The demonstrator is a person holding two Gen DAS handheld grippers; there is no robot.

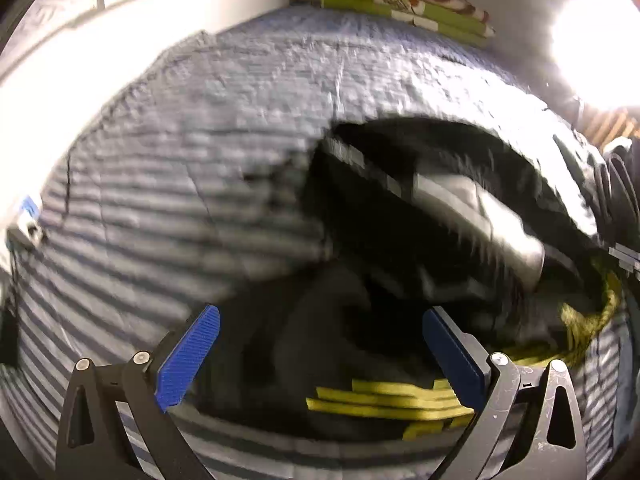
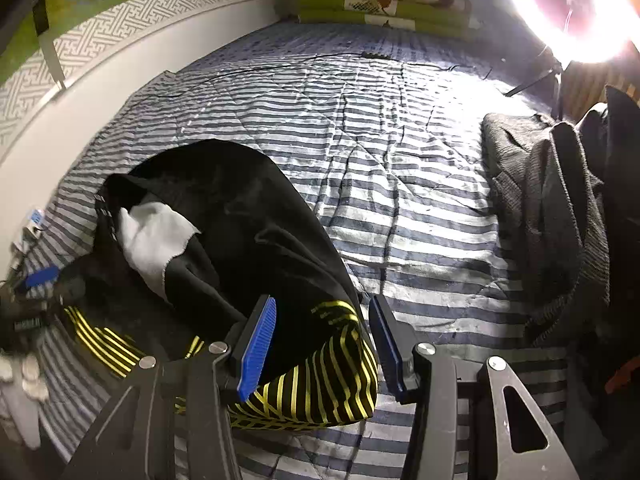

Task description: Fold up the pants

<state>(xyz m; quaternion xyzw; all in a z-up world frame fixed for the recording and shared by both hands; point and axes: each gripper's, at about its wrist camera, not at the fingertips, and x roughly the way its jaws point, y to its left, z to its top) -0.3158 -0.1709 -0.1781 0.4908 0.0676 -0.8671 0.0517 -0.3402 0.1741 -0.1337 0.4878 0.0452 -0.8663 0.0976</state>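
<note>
While the black pants with yellow-striped waistband (image 2: 240, 216) lie bunched on the blue-and-white striped bed quilt (image 2: 400, 184), a white pocket lining (image 2: 154, 232) turned out, the folding looks barely begun: no neat crease shows, and smoothing and folding all remain. The right gripper (image 2: 322, 344) has its fingers apart, straddling the waistband without pressing it. The left gripper (image 1: 320, 356) hangs with fingers wide apart and empty above the dark cloth. Only the right view, sharp, shows the ring lamp (image 2: 568, 8) and grey knitted blanket (image 2: 540, 200); the left view is motion-blurred.
</note>
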